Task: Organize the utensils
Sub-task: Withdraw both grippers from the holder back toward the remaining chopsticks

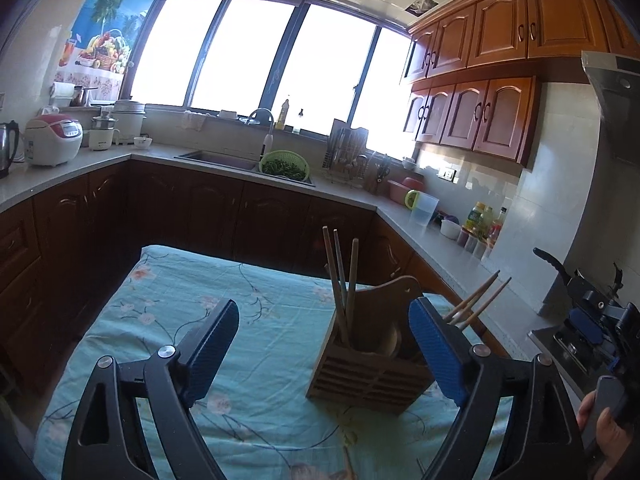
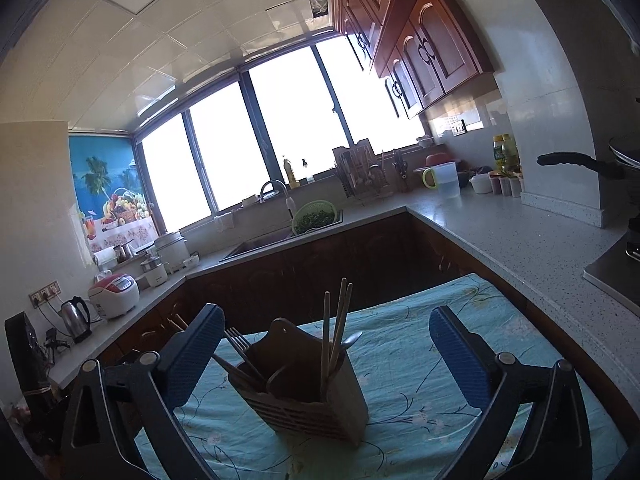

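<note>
A wooden utensil holder [image 1: 368,372] stands on the table with the turquoise floral cloth [image 1: 168,304]. Three chopsticks [image 1: 342,280] stand upright in its left compartment, and more chopsticks [image 1: 478,300] lean out to the right. My left gripper [image 1: 324,356] is open and empty, just short of the holder. In the right wrist view the holder [image 2: 308,396] holds chopsticks [image 2: 334,332], a spoon [image 2: 352,340] and forks [image 2: 240,344]. My right gripper [image 2: 326,364] is open and empty, its fingers either side of the holder but nearer the camera.
A grey L-shaped counter [image 2: 520,240] runs behind and to the right, with a sink [image 1: 224,158], a green colander [image 1: 285,166], a dish rack [image 1: 348,160], a jug [image 1: 422,208] and bottles [image 1: 480,224]. The right hand-held gripper [image 1: 596,332] shows at the left wrist view's right edge.
</note>
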The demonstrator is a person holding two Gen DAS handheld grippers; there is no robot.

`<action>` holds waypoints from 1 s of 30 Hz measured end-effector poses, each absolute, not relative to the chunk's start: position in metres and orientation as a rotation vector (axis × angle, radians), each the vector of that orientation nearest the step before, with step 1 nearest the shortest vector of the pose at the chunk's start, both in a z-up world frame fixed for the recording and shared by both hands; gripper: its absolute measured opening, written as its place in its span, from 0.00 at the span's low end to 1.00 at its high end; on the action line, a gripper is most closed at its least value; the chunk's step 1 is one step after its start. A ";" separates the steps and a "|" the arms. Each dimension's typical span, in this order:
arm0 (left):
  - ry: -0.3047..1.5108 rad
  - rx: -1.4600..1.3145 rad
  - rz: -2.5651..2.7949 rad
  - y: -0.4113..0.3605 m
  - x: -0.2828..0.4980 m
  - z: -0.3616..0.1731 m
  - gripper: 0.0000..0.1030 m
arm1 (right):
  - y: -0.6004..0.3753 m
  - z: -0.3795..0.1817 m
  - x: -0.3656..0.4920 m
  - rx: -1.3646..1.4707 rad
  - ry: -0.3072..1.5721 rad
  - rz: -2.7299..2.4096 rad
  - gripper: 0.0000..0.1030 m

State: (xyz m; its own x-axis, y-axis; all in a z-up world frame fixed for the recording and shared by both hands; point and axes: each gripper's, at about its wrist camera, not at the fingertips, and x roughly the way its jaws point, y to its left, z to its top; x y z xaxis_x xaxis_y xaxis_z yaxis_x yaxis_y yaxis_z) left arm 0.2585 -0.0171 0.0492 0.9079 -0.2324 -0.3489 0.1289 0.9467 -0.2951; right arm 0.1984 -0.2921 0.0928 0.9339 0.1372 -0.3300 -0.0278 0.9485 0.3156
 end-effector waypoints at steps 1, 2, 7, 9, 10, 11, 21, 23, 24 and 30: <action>0.399 -0.270 -0.187 -0.018 0.250 0.047 0.88 | -0.293 0.091 0.193 0.319 0.362 0.089 1.00; 0.406 -0.270 -0.187 -0.018 0.243 0.045 0.88 | -0.294 0.089 0.188 0.327 0.369 0.090 1.00; 0.429 -0.259 -0.182 -0.021 0.209 0.045 0.90 | -0.299 0.078 0.162 0.363 0.396 0.102 1.00; 0.440 -0.262 -0.183 -0.018 0.198 0.044 0.91 | -0.303 0.073 0.152 0.377 0.410 0.104 1.00; 0.446 -0.262 -0.180 -0.018 0.193 0.045 0.91 | -0.303 0.070 0.146 0.383 0.416 0.103 1.00; 0.452 -0.259 -0.177 -0.019 0.187 0.043 0.91 | -0.304 0.068 0.141 0.387 0.421 0.105 1.00; 0.538 -0.257 -0.162 -0.013 0.150 0.026 0.91 | -0.308 0.037 0.100 0.397 0.501 0.097 1.00; 0.552 -0.264 -0.156 -0.012 0.143 0.022 0.91 | -0.307 0.030 0.093 0.393 0.516 0.094 1.00; 0.560 -0.267 -0.154 -0.013 0.140 0.020 0.91 | -0.307 0.027 0.090 0.393 0.524 0.094 1.00; 0.616 -0.246 -0.153 -0.020 0.131 0.008 0.91 | -0.303 0.003 0.077 0.388 0.583 0.089 1.00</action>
